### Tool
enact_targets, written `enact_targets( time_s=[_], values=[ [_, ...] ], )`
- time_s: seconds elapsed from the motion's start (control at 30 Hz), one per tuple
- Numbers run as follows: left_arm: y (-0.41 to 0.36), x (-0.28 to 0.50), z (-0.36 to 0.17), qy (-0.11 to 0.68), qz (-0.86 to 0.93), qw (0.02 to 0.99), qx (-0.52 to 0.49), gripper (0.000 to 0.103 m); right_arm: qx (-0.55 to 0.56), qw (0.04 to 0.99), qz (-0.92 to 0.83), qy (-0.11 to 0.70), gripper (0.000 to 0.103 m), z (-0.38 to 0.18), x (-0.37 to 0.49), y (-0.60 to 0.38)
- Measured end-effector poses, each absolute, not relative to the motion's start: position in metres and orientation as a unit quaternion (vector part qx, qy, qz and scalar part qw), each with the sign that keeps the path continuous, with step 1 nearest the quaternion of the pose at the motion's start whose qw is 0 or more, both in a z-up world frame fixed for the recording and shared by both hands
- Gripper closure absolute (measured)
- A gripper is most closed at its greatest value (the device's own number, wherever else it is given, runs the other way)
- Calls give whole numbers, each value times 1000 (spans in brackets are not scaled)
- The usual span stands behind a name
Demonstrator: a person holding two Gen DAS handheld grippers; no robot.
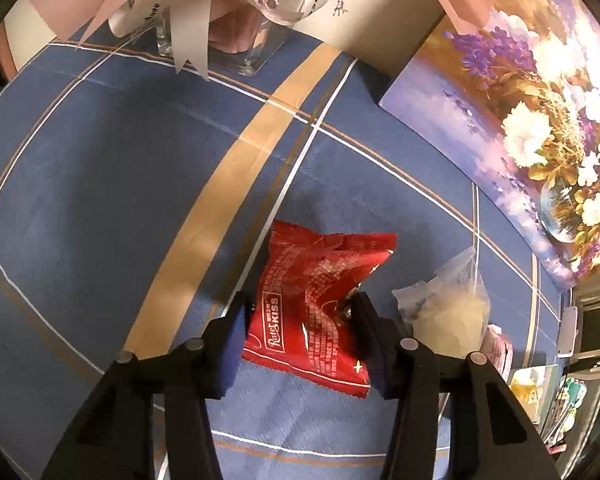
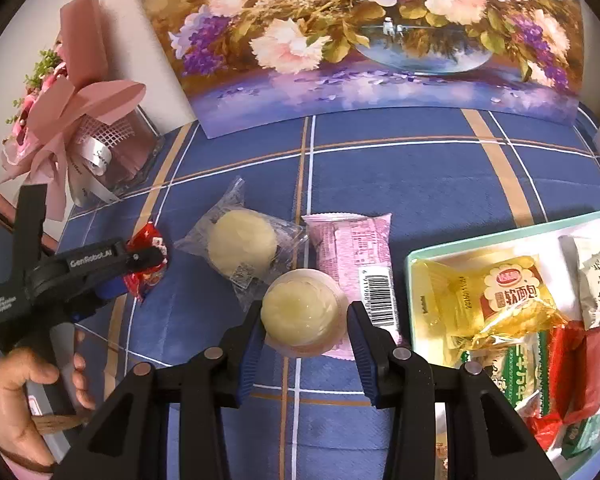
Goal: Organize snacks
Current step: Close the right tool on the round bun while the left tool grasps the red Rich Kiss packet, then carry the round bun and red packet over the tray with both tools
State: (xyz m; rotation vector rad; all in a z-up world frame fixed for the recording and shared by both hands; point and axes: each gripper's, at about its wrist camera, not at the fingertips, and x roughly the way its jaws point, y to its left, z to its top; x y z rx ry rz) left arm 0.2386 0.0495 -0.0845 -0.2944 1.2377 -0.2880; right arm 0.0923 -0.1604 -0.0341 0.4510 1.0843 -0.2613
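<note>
A red snack packet (image 1: 312, 280) lies on the blue checked tablecloth (image 1: 100, 200). My left gripper (image 1: 302, 304) is shut on it, and the right finger dents its wrapper. The right wrist view shows that gripper (image 2: 148, 266) at the left with the crumpled red packet (image 2: 152, 248) at its tips. My right gripper (image 2: 306, 312) is shut on a round pale pastry in a clear cup (image 2: 300, 312). Behind the cup lie a pale bun in a clear wrapper (image 2: 240, 248) and a pink packet (image 2: 356, 248). An open box with a teal rim (image 2: 500, 235) holds several snack packets.
A flower painting (image 2: 380, 40) leans against the wall at the back. A pink bouquet (image 2: 60, 120) in a glass vase stands at the back left. A person's hand (image 2: 24, 392) holds the left gripper's handle. The clear-wrapped bun (image 1: 448, 312) lies just right of the red packet.
</note>
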Motion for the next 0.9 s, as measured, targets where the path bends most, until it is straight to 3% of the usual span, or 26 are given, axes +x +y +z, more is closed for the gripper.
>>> enact_targets(
  time_s=[0.47, 0.9],
  values=[
    [56, 190, -48, 547, -107, 809, -186, 57, 226, 828, -136, 494, 59, -4, 70, -179],
    [-13, 135, 8, 513, -171, 826, -159, 57, 227, 835, -159, 475, 59, 35, 33, -209]
  ],
)
